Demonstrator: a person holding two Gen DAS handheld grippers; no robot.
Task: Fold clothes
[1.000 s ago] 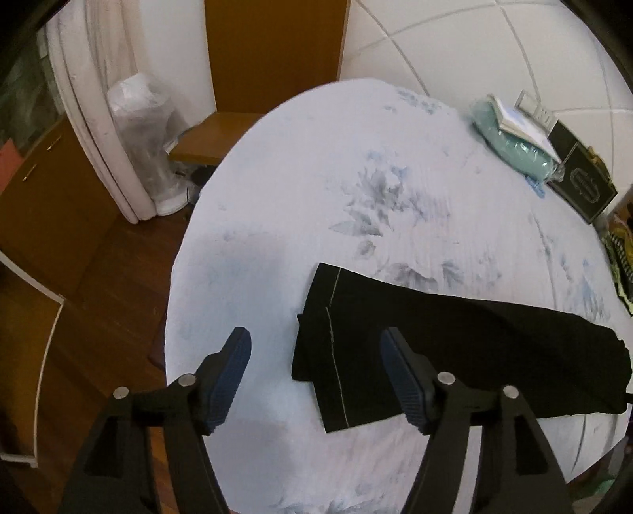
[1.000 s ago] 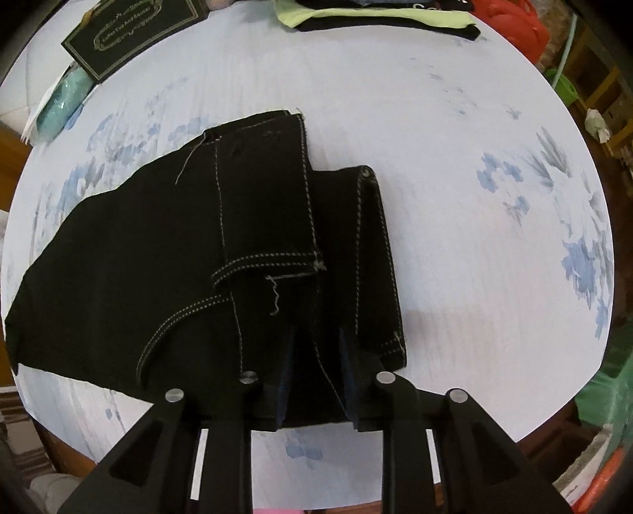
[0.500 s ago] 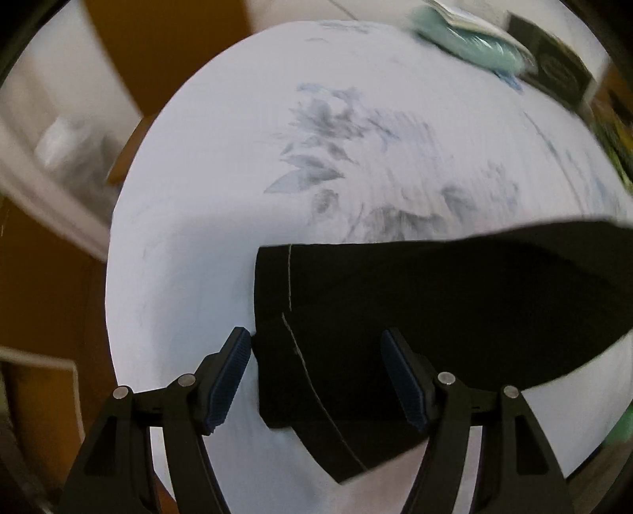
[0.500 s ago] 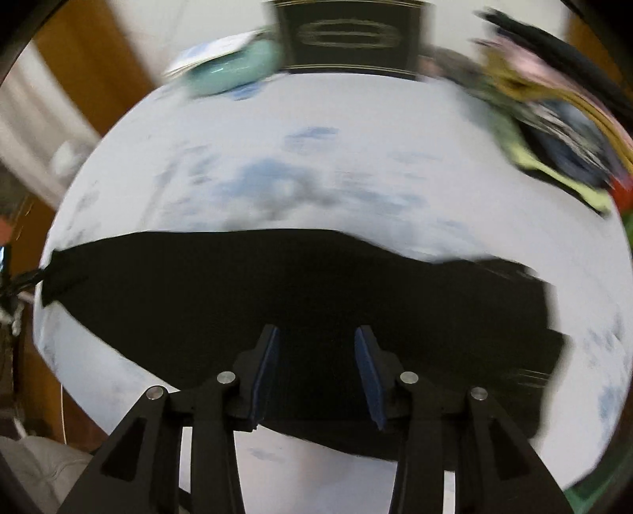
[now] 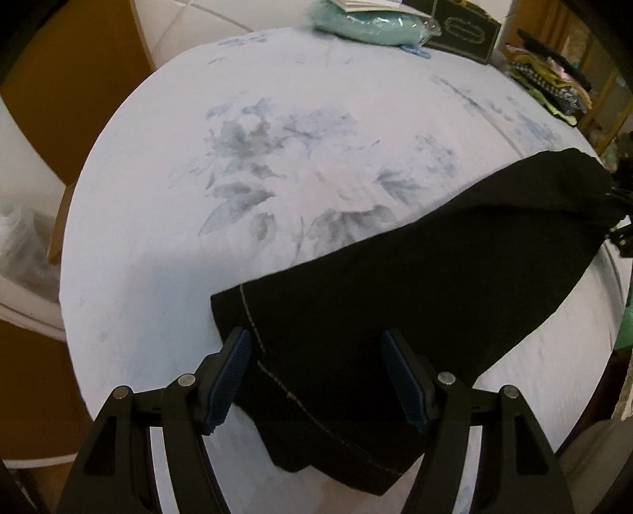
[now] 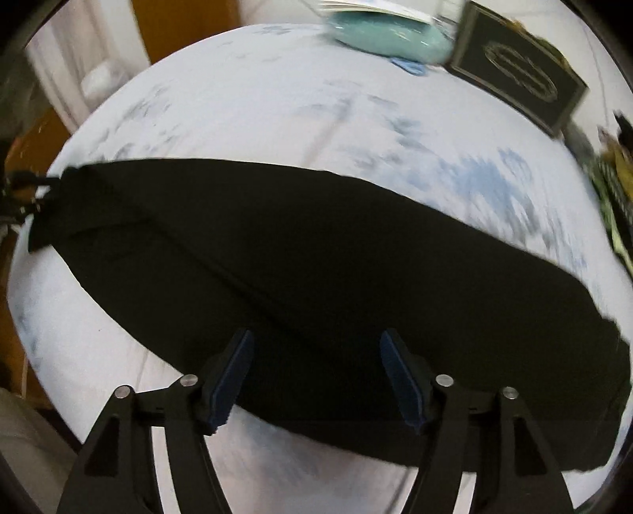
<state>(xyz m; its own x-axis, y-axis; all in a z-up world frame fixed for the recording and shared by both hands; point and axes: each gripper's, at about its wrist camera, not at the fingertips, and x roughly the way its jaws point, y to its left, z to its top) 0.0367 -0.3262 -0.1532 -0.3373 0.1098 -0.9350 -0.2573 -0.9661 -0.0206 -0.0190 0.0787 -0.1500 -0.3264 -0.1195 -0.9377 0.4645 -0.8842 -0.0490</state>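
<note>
Black trousers point(image 5: 395, 276) with pale stitching lie folded lengthwise on a round table with a white, blue-flowered cloth point(image 5: 277, 138). My left gripper point(image 5: 316, 379) is open, its jaws straddling the hem end just above the fabric. In the right wrist view the trousers point(image 6: 316, 257) stretch across the table. My right gripper point(image 6: 316, 379) is open over their near edge, around the middle. The other gripper shows small at the far left end point(image 6: 19, 193).
A teal bundle point(image 5: 372, 23) and a black box with gold print point(image 5: 463, 35) sit at the table's far edge. A pile of mixed clothes point(image 5: 554, 79) lies at the far right. Wooden furniture and floor surround the table.
My right gripper has let go of the waistband end, opened wide and swung round to the trousers' long side. My left gripper moved in over the hem end, still open.
</note>
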